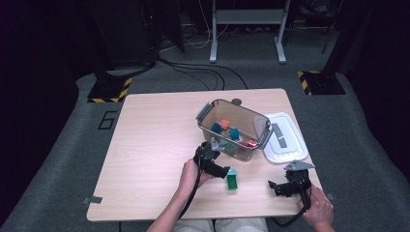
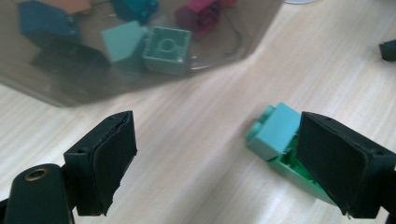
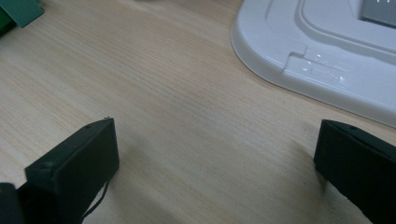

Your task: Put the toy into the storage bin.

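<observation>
High view overhead, far; gripper views close, low; table [image 1: 154, 145] shared

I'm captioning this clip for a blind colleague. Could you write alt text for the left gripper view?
The open left gripper hovers over a wooden table, its right jaw beside a light teal block stacked on a green block. Behind, a clear bin holds more blocks in teal, blue and magenta.
</observation>
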